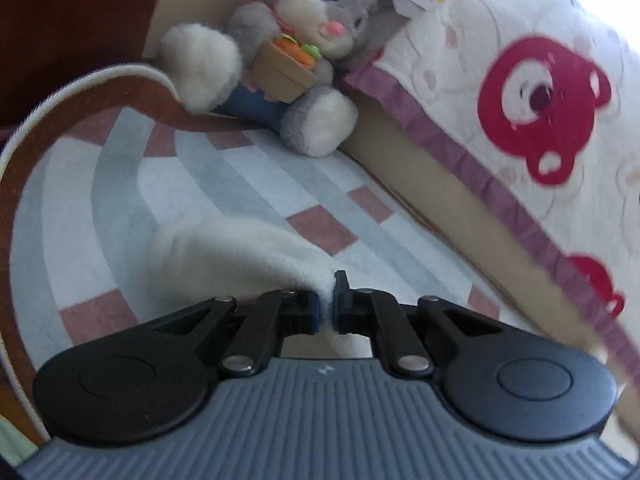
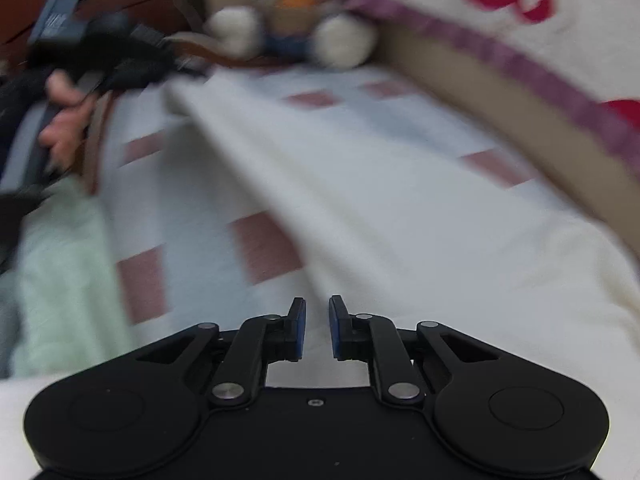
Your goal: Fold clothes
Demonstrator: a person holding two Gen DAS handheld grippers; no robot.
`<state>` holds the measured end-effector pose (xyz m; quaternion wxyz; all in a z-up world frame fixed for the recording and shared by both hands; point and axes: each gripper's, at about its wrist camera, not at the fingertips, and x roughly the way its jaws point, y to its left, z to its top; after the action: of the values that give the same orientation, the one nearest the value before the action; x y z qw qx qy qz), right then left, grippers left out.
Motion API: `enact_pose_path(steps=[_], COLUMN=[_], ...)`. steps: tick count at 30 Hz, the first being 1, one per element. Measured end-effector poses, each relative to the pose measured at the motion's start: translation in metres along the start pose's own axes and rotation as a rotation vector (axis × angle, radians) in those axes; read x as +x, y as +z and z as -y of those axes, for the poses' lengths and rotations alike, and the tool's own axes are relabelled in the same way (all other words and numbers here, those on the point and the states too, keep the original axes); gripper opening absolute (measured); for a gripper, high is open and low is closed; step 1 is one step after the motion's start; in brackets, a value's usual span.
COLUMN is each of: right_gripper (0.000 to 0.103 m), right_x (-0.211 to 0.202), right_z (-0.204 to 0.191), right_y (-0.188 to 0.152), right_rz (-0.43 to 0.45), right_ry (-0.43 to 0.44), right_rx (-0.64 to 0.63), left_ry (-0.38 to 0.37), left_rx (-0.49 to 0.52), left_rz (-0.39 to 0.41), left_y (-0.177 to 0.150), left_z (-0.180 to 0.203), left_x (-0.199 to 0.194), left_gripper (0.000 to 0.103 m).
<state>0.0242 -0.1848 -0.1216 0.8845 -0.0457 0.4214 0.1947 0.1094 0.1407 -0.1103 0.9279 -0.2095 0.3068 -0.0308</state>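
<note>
We've got the left gripper clamped on a corner of the white fleece garment, which lies on the checked rug. Its long axis runs diagonally from L grip to the right gripper, jaws a slit apart, nothing pinched yet, fabric directly below & ahead.
</note>
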Motion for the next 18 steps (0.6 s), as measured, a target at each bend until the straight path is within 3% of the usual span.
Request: enact_pose_path(steps=[2, 6, 9, 15, 18], right_gripper=[0.008, 0.018, 0.039, 0.045, 0.054], right_x=[-0.005, -0.019, -0.045, -0.07, -0.079], right_z=[0.001, 0.005, 0.015, 0.015, 0.029], right_y=[-0.003, -0.01, -0.021, -0.051, -0.058], right_rz=[0.002, 0.016, 0.066, 0.032, 0.037], right_ry=[0.006, 0.02, 0.009, -0.188, -0.267], right_rx=[0.041, 0.128, 0.195, -0.007, 0.008], left_ry=[0.042, 0.083, 0.079, 0.038, 0.029], left_rx=[0.01, -0.063, -0.169, -0.234, -0.205], left_rz=[-0.044, -0.116, -0.149, -0.167, -0.175], left_y=[-0.006, -0.025, -0.039, -0.048, -0.045], left_z=[0.0, -0.017, -0.036, -0.052, -0.048], left_x=[0.008, 0.022, 0.027, 0.027, 0.027], left_gripper=[0.006, 0.006, 0.006, 0.007, 0.006])
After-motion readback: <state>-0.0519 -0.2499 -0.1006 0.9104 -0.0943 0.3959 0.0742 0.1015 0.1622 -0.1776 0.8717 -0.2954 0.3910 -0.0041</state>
